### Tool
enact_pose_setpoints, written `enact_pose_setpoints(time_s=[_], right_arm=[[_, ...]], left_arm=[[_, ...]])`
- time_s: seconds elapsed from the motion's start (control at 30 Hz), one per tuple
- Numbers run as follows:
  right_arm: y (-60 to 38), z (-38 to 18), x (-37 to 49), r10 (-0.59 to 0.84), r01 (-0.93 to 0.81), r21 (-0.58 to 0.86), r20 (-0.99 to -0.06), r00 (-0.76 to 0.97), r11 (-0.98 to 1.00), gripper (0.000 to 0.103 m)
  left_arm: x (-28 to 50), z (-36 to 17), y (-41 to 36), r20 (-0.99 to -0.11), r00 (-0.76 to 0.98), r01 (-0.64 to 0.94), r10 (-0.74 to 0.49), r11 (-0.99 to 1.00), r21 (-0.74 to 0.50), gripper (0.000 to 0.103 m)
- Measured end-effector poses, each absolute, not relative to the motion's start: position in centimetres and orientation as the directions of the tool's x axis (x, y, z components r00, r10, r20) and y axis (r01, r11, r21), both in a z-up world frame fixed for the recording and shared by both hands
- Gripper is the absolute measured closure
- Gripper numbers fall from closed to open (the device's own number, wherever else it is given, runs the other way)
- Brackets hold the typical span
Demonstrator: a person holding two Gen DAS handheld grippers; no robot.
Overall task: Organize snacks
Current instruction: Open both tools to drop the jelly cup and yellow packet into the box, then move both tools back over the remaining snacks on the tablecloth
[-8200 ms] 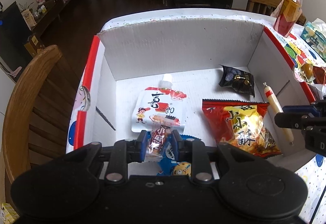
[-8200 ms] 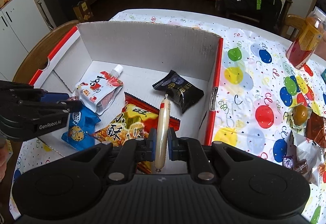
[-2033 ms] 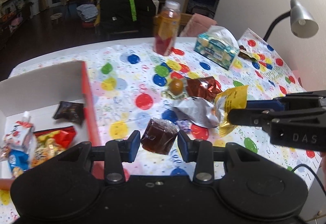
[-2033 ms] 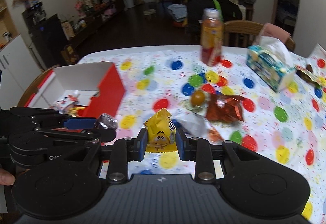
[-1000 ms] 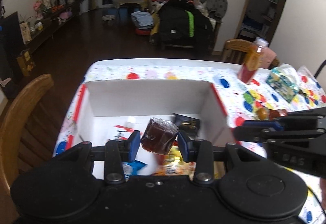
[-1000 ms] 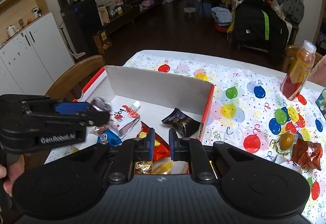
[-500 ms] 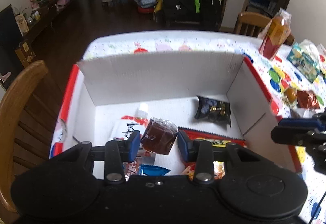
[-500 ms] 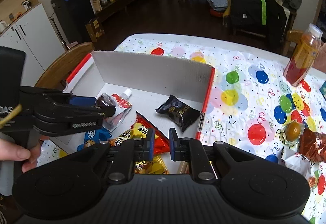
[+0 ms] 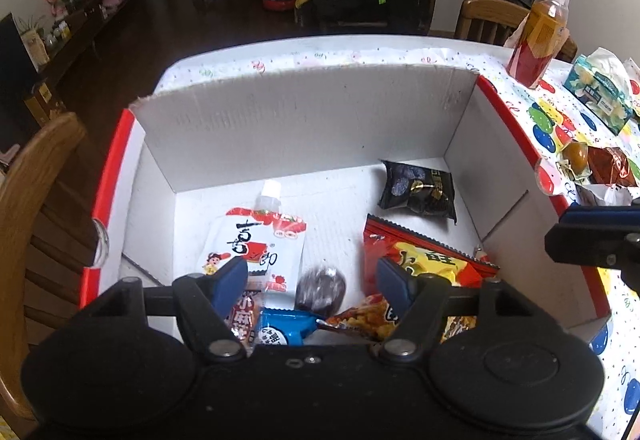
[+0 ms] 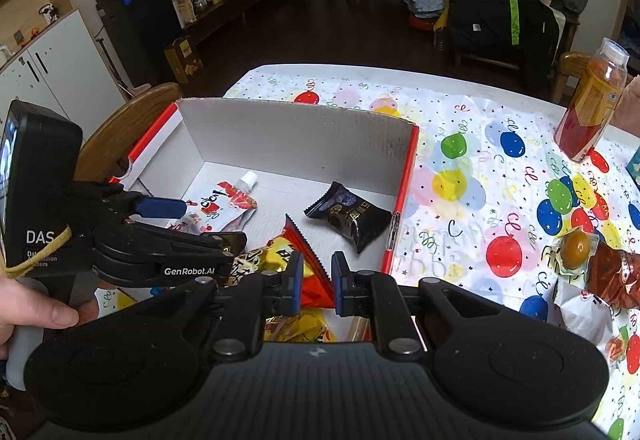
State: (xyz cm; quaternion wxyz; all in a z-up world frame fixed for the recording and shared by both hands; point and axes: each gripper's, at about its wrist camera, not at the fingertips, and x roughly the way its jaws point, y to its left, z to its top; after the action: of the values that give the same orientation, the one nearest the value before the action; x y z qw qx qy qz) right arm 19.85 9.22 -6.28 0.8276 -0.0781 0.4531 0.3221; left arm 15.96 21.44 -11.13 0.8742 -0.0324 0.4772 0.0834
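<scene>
Cardboard box [image 9: 312,128]: white inside, red-edged, open top, on the balloon-print tablecloth [image 10: 472,160] near the table's left end.

Contents, seen from the left wrist view:
- White spouted pouch [image 9: 256,240], flat on the box floor, left of centre, spout toward the far wall.
- Dark jelly cup [image 9: 321,290], on the box floor just right of the pouch, between pouch and red bag; blurred, touched by neither finger.
- Red and yellow crisp bag [image 9: 420,260], right of centre.
- Black wrapped snack [image 9: 418,190], far right corner area, apart from the red bag.
- Blue packet [image 9: 286,328], near edge, partly hidden by the gripper body.

Left gripper [image 9: 312,282]: above the near part of the box, fingers spread wide, nothing between them.

Right gripper [image 10: 314,282]: over the box's near right corner, blue pads close together with a narrow gap, gripping nothing; red bag showing behind the gap.

Outside the box, on the cloth to the right:
- Orange drink bottle [image 10: 592,104], upright, far side.
- Brown-gold round sweet [image 10: 576,244] in clear wrap.
- Reddish-brown foil packet [image 10: 616,280], just beside the sweet.
- Tissue pack [image 9: 600,92], beyond these.

Hand [image 10: 36,316]: gripping the left device's handle, lower left of the right wrist view.

Wooden chair [image 9: 28,200]: left of the table.
</scene>
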Motion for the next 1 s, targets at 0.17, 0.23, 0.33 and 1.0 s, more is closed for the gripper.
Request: enact_pose_setpoints(time_s=[0.17,0.23,0.33,1.0], right_arm=[[8.9,-5.7,19.2,0.477,-0.610,0.171,-0.791,0.383,0.774,0.088],[8.7,-5.3,18.9,0.481,-0.613,0.171,-0.787,0.386,0.772,0.088],[8.2,-4.8,18.4,0.491,-0.612,0.179,-0.778,0.391,0.771,0.088],[1.1,-1.5,16.4,0.532,-0.582,0.211,-0.709,0.462,0.786,0.073]], left_arm=[[15.1,-10.1,21.1,-0.825,0.553,-0.182,0.120,0.983,0.021,0.023],[14.8,-9.7,20.9,-0.818,0.561,-0.182,0.123,0.983,0.023,0.023],[14.0,-8.8,20.5,-0.808,0.577,-0.185,0.119,0.983,0.013,0.019],[10.2,-2.9,15.3,-0.709,0.702,-0.140,0.060,0.989,-0.054,0.011]])
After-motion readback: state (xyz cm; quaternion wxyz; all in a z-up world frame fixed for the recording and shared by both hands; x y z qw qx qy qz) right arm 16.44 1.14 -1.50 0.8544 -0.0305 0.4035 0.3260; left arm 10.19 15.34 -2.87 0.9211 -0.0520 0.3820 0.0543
